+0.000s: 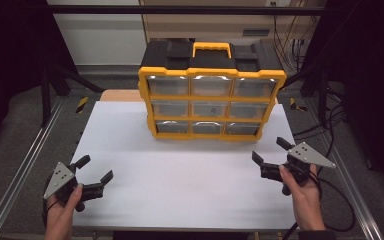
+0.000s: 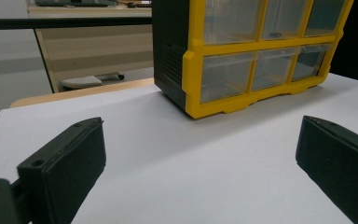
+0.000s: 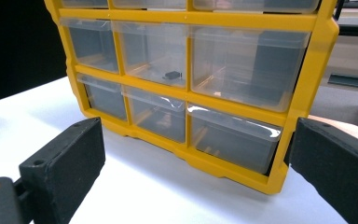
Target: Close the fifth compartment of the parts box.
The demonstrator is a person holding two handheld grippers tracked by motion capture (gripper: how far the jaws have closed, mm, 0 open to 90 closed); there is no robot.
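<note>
**Tongs and drawer cabinet**

Left gripper [image 1: 96, 176] and right gripper [image 1: 270, 150]: jaws spread, nothing held. Beyond and between them, upright: yellow drawer cabinet [image 1: 211, 97], nine clear drawers faced toward the tongs, long axis crosswise. Small dark item [image 3: 172, 74] seen in the middle drawer [image 3: 154, 52].

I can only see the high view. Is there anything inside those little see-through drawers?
Observer: Yes. In the right gripper view a small dark piece lies in the middle drawer of the middle row.
Operator: Are the bottom drawers shut?
Observer: Close up, the bottom right drawer sits a little forward of the yellow frame; its clear lip sticks out.
Operator: Is my left gripper pointing at the box?
Observer: The left gripper is open and looks toward the drawer box's near left corner, with bare white table between its fingers.
</note>
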